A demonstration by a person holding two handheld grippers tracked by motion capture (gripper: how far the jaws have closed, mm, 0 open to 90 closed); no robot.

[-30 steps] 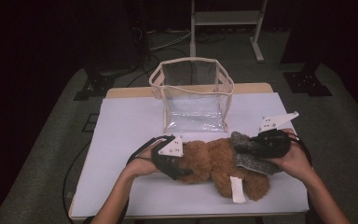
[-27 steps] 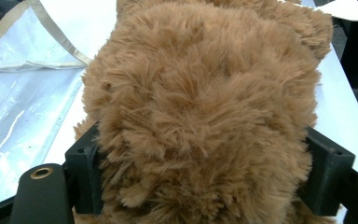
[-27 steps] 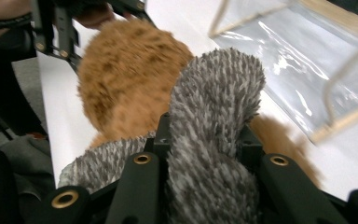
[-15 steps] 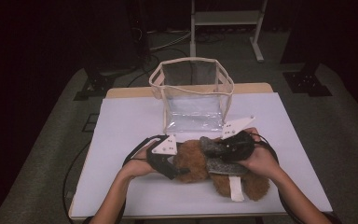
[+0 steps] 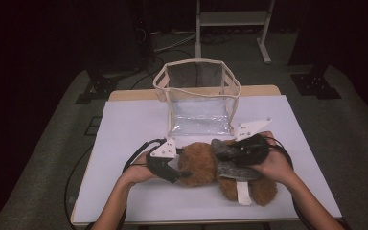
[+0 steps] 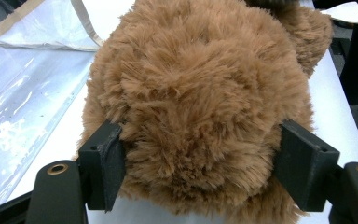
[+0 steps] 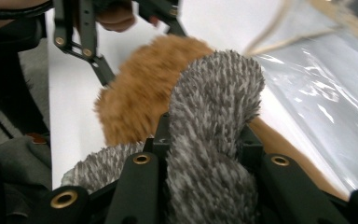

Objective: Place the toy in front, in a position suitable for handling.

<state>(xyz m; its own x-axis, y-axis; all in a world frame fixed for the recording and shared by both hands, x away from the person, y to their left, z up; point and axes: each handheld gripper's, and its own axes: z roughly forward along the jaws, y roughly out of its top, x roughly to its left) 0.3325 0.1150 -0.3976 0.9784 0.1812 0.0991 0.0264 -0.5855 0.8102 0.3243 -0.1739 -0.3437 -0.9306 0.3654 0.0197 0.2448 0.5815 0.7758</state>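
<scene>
Jaws on the left gripper (image 5: pixel 184 168) had just been closing around the brown plush (image 5: pixel 199 163): in the left gripper view both pads sat at the fur on either side of its rounded end (image 6: pixel 200 107), left pad (image 6: pixel 103 163) sunk into the pile, right pad (image 6: pixel 305 170) against it. Looked like a pinch on the plush.

Right gripper (image 5: pixel 223 149) jaws clamped a grey fuzzy piece (image 7: pixel 214 121); in the right gripper view the grey fabric bulged up between both jaws and folded over them. In the high view that grey piece (image 5: pixel 232 165) lay across the middle of the plush, under the right hand (image 5: pixel 273 165).

Plush lay on its side on the white table (image 5: pixel 124 124), near the front edge, between the two hands. White tag (image 5: pixel 243 193) hung at its lower right end.

Clear bag (image 5: pixel 199 96) with beige trim stood upright and open just behind the plush, mouth up. Left hand (image 5: pixel 134 173) came in from the bottom left, cable looped beside it.
</scene>
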